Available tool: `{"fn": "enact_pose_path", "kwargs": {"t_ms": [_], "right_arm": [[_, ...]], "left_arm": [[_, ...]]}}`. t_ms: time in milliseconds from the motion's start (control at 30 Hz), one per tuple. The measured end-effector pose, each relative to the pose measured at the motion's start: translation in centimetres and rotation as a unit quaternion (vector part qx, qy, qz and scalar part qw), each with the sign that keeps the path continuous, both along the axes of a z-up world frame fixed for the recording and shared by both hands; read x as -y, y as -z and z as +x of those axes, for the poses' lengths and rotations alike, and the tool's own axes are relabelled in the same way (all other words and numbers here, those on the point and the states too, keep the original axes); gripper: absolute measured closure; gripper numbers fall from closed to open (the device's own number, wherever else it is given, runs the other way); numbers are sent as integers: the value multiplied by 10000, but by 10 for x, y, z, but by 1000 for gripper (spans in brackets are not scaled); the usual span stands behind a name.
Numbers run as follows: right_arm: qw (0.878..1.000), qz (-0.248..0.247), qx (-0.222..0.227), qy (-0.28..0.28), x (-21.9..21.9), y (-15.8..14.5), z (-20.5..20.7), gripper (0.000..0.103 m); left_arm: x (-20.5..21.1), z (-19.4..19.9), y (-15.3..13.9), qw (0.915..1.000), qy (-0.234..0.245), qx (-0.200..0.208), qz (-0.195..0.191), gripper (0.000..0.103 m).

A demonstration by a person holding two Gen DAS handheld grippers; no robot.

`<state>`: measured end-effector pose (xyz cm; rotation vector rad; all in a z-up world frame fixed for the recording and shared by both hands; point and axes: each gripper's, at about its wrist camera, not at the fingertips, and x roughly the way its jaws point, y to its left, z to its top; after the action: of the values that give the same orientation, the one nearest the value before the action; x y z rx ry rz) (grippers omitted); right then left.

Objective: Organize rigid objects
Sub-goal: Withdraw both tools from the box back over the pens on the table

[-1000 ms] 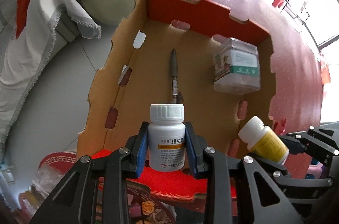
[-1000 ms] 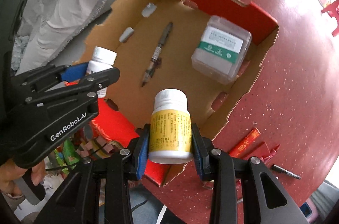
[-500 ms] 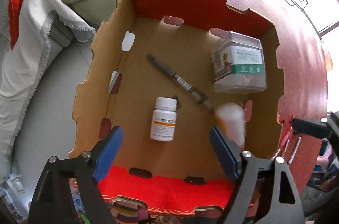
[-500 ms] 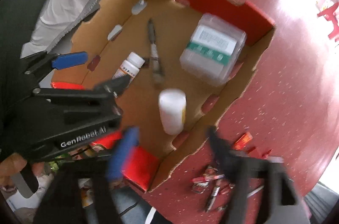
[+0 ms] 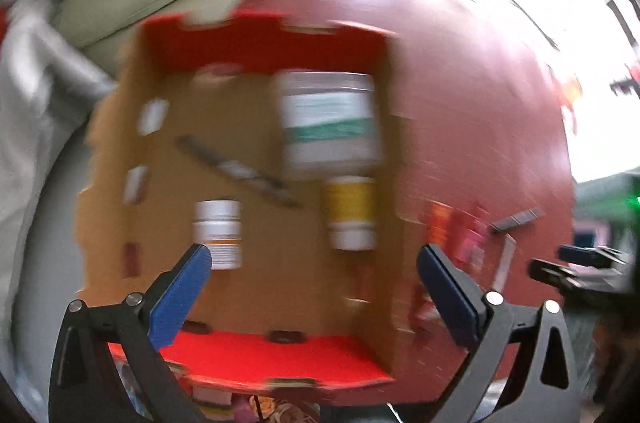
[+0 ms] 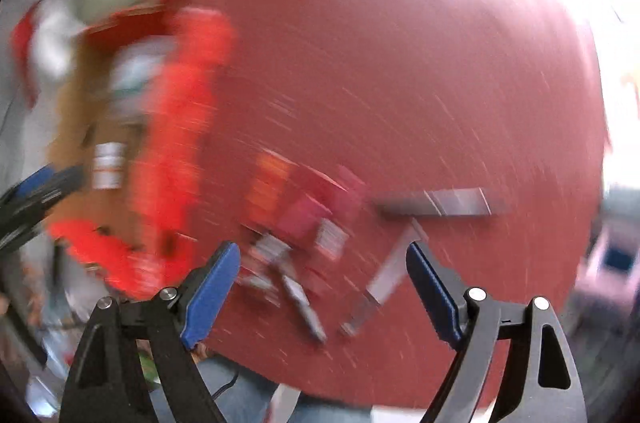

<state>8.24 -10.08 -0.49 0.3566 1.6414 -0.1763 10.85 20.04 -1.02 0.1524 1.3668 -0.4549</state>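
left gripper (image 5: 314,287) jaws wide, empty | right gripper (image 6: 322,289) jaws wide, empty | white bottle (image 5: 218,233) near-left in cardboard box (image 5: 256,351) | yellow bottle (image 5: 351,213) right | clear jar (image 5: 330,121) far | pens (image 6: 304,299) blurred on red surface (image 6: 400,83)

red table (image 6: 400,71) | on it: cardboard box (image 5: 256,355), packets (image 6: 296,207), pens (image 6: 304,303)

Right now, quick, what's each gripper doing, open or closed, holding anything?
Left gripper: open, holding nothing, over the cardboard box.
Right gripper: open, holding nothing, over the red table.
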Motion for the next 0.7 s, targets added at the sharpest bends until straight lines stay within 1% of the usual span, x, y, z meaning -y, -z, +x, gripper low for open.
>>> {"fn": "enact_pose_path", "kwargs": {"t_ms": [33,100,167,267,333,433,500,600,667,700], "right_arm": [[9994,-9,-203,279,14,8,-16,17],[9960,9,-531,712,36,24,-46,17],[9936,36,-707,879,44,34,-65,17],[9916,168,-799,1007,41,46,-78,17],[9915,294,-771,1002,31,53,-73,17],[9920,479,-567,1019,8,59,-51,17],[9932,392,-409,1018,-7,64,-33,17],[9935,301,-322,1050,-26,74,-9,17],[9950,205,-293,934,-36,81,1,17],[9970,72,-302,716,-41,85,5,17]], "left_arm": [[16,-9,-2,9996,275,33,-50,0],[40,-24,-3,9979,632,51,-91,0],[58,-32,0,9969,762,-111,-171,0],[70,-38,6,9971,702,-278,-62,0],[68,-40,4,9975,650,-278,-44,0],[58,-40,-7,9984,552,-131,31,0],[52,-41,-12,9988,480,-74,80,0],[43,-43,-16,9989,444,-31,174,0],[45,-45,-12,9984,497,-55,260,0],[45,-46,-11,9982,524,-82,274,0]]}}
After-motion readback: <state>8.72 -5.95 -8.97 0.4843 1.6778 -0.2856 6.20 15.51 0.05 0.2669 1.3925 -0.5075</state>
